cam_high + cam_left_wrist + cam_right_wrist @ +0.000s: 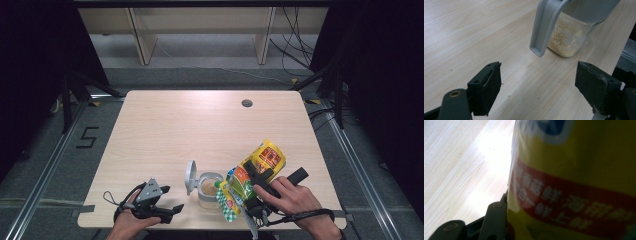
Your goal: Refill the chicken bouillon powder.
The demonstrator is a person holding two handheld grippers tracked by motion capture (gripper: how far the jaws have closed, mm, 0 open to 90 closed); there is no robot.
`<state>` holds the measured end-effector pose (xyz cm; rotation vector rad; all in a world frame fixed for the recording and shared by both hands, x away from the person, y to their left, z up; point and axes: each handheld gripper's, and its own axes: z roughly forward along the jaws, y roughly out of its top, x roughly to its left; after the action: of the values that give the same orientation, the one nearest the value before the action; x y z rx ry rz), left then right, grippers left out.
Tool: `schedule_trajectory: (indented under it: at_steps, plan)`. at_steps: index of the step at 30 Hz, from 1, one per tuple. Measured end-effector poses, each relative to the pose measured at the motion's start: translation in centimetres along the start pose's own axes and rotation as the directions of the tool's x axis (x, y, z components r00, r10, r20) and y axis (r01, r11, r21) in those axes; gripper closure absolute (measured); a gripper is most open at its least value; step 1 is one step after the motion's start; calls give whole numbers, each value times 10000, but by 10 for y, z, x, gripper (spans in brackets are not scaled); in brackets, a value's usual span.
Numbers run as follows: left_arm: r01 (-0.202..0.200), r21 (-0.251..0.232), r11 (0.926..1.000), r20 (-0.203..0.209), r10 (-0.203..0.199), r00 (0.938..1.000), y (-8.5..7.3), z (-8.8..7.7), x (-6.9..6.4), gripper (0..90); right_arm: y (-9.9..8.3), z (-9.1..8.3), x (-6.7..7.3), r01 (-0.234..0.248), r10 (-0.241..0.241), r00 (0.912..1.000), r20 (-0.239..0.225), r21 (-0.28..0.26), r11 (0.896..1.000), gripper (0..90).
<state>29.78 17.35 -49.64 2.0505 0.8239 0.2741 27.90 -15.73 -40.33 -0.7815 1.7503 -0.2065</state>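
The pour looks well underway: the right gripper [256, 184] pinches the yellow bag [252, 176] between its fingers, tipped over the open jar [210, 189] (partly filled with grains), while the left gripper [161, 210] rests on the surface, fingers spread.

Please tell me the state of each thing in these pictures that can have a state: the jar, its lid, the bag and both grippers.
Jar: upright, open, partly filled with pale grains.
Lid: flipped up at the jar's side.
Bag: gripped and tilted, its lower end at the jar's mouth.
Left gripper: open, holding nothing, aimed at the jar.
Right gripper: shut on the bag.
Table: a few spilled grains near the jar.
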Motion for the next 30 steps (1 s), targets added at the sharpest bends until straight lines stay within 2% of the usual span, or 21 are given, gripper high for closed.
schedule_trajectory:
  at_steps: [1,2,5,7,8,9,11,19,28,30]
  plan:
    - [0,0,10000,0,0,10000,0,0,0,204,0,0,0,-136,136,9998,-149,2,9999,563]
    - [-188,-79,9998,18,188,9998,0,0,1,204,0,0,1,-187,187,9998,18,22,9998,563]
    - [-200,-86,9998,17,200,9998,0,0,1,205,-1,0,0,-23,24,10000,-34,10,10000,563]
    - [-196,-85,9998,16,197,9998,0,0,1,205,-1,-1,1,-235,236,9997,-29,76,9997,563]
    - [-182,-105,9998,12,182,9998,0,0,1,205,-1,-1,0,-56,56,10000,-30,25,10000,563]
    - [-200,-89,9998,32,200,9998,0,0,2,204,-1,-1,1,-268,268,9996,-6,68,9996,563]
    - [-244,30,9997,13,244,9997,1,0,1,204,-1,0,0,-18,18,10000,-3,-2,10000,563]
    - [-188,-85,9998,1,188,9998,0,0,1,204,-1,0,0,0,0,10000,-14,-7,10000,563]
    - [-185,-23,9998,46,185,9998,0,0,2,204,-1,0,0,-24,24,10000,-19,-33,10000,563]
    - [-198,-14,9998,37,198,9998,0,0,2,204,-1,-1,1,-243,243,9997,-21,30,9997,563]
